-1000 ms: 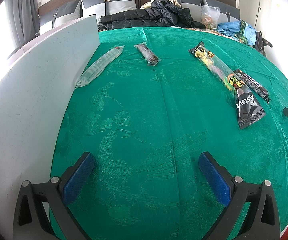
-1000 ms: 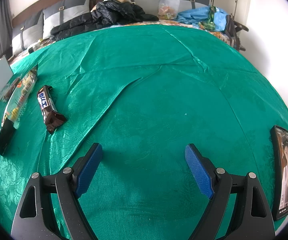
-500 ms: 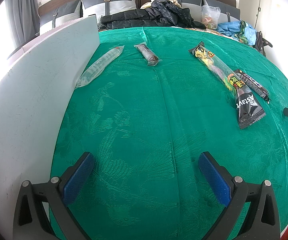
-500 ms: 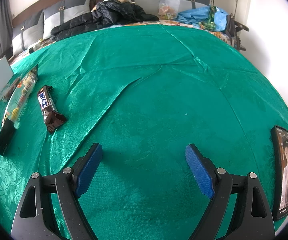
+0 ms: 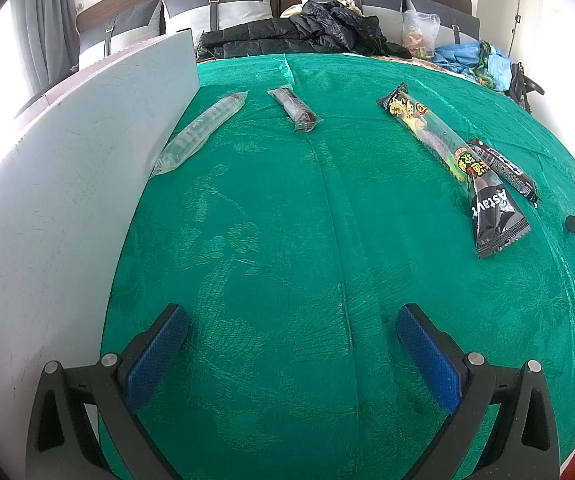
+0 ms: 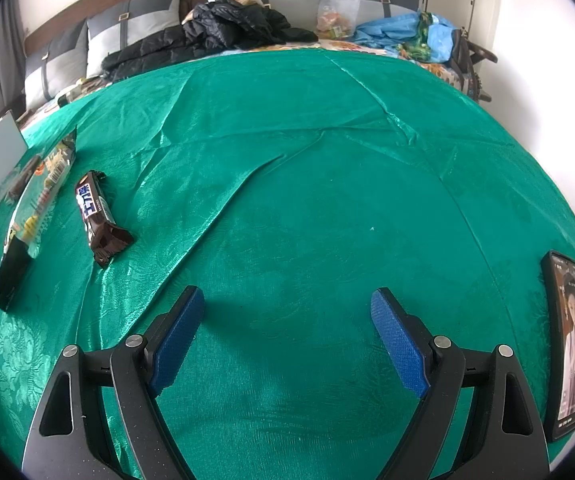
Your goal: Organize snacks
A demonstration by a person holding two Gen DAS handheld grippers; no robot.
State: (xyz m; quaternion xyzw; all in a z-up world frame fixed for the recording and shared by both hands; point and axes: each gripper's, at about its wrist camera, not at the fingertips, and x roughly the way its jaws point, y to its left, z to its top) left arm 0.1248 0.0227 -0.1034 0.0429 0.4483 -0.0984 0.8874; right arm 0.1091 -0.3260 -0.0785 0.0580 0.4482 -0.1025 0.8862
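Right wrist view: right tool (image 6: 287, 328) wide open, empty; brown chocolate bar wrapper (image 6: 97, 212) lies ahead-left, pointing away.

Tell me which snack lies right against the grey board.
The clear, see-through packet, its lower end touching the grey board. The other three wrappers are dark and lie well out on the green cloth.

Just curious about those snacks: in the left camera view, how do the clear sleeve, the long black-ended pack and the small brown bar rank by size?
1. long black-ended pack
2. clear sleeve
3. small brown bar, clearly smallest, though farther away.
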